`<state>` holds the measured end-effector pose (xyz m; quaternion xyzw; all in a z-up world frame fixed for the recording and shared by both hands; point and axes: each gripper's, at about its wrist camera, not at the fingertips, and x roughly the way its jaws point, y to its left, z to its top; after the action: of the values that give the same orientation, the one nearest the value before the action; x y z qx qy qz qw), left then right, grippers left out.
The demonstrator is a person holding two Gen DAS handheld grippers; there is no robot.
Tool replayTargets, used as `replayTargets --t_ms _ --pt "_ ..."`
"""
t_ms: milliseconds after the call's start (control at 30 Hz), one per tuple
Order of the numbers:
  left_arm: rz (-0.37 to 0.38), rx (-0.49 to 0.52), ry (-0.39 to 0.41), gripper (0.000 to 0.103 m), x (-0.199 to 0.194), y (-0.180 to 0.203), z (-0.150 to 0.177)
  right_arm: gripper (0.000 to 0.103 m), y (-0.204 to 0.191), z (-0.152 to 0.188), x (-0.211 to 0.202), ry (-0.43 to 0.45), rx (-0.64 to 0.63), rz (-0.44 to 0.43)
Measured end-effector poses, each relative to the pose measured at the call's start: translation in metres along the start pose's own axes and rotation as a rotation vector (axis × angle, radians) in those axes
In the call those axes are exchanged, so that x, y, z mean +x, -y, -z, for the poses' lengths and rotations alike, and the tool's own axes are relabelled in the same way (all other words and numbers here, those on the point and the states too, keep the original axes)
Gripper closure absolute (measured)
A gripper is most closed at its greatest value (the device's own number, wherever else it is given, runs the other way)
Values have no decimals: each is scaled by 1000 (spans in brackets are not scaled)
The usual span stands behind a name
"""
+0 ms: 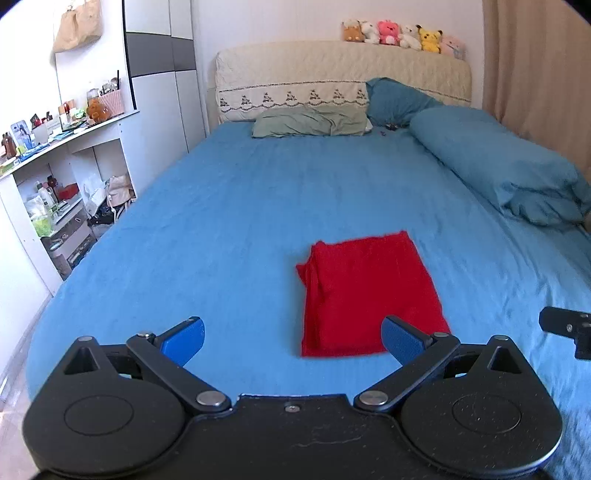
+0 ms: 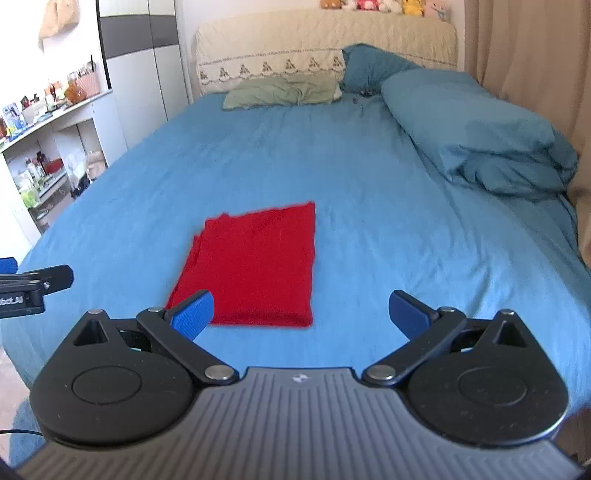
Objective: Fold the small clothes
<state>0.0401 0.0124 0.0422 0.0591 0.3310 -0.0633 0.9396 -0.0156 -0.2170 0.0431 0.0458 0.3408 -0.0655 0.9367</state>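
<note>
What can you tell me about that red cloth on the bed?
The red cloth is a small garment of soft-looking fabric, folded into a flat rectangle with layered edges bunched along its left side. It lies on the blue bedsheet, near the foot of the bed. Neither open gripper touches it.

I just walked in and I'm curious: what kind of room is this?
A bedroom, it seems. There is a large bed with a blue sheet, pillows by the padded headboard topped with plush toys, and a folded red garment lying on the sheet.
</note>
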Motion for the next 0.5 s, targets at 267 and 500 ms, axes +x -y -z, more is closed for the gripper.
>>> replayTargets --t_ms 267,500 --pt "-9 17 -36 0 -6 6 27 0 2 37 -2 -74 -24 35" --pt "-15 12 -13 0 -13 8 29 0 6 42 -7 -78 -8 48"
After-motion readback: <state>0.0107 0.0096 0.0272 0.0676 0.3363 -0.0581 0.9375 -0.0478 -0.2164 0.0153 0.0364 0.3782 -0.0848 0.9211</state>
